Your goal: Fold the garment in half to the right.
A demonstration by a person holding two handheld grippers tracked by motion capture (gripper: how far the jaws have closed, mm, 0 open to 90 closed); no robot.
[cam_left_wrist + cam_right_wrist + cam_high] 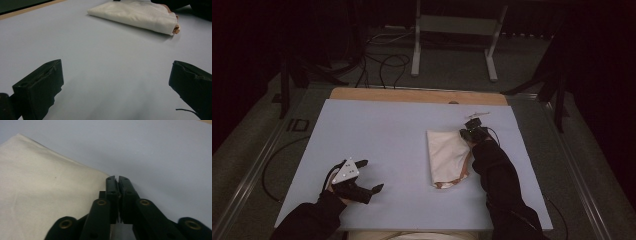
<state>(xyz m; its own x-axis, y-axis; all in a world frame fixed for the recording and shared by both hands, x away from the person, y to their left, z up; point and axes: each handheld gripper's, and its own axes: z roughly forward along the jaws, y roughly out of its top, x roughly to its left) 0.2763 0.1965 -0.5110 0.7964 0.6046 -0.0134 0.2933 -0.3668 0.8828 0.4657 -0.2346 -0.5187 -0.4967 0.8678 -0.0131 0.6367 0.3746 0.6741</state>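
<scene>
A folded cream cloth (pixel 447 155) with a brown trim at its near end lies on the right half of the pale blue tabletop (pixel 377 130). My right gripper (pixel 468 131) sits at the cloth's far right corner. In the right gripper view its jaws (pixel 117 178) stand shut, low over the tabletop, with their tips right at the edge of the cloth (pixel 37 182). I cannot tell whether any fabric is pinched. My left gripper (pixel 371 175) rests near the front left, open and empty (pixel 117 75). It points across the bare surface toward the cloth (pixel 135 13).
A wooden strip (pixel 412 95) borders the table's far edge. Beyond it on the dark floor stand a metal frame (pixel 452 25) and loose cables (pixel 387 65). A small pale scrap (pixel 479 115) lies just past the right gripper.
</scene>
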